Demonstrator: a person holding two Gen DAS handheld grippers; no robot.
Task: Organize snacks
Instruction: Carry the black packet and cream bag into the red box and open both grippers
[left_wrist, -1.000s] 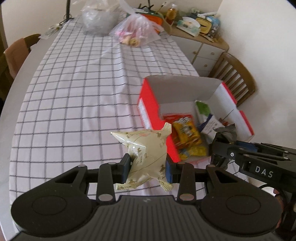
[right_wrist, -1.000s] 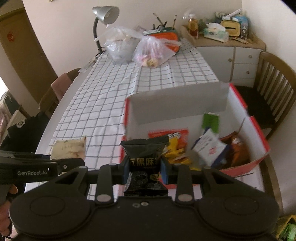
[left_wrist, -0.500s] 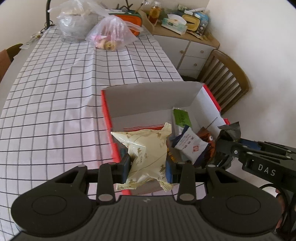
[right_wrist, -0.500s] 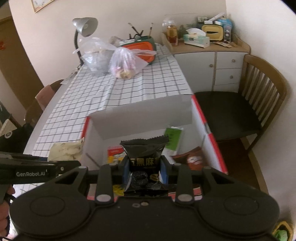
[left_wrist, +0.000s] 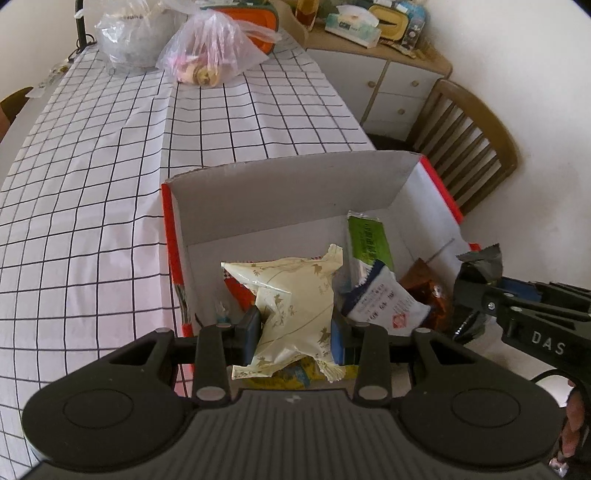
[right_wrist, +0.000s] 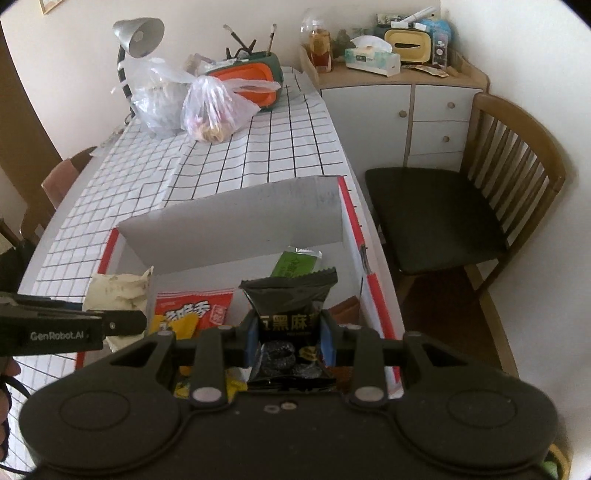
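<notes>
Checkered tablecloth (left_wrist: 110, 177) covers the long table, with a red and white cardboard box (left_wrist: 280, 192) sitting open near the edge by a wooden chair (right_wrist: 480, 206). Left gripper (left_wrist: 293, 328) is pinching a cream snack packet (left_wrist: 291, 295) above the box's near left part. Right gripper (right_wrist: 290, 339) is clamped on a black snack packet (right_wrist: 291, 295) above the box's right side. Already inside: a green packet (left_wrist: 369, 243), a white and blue one (left_wrist: 380, 295), and a red and yellow bag (right_wrist: 192, 314). Two plastic bags (right_wrist: 210, 107) sit at the far end by a desk lamp (right_wrist: 138, 33).
</notes>
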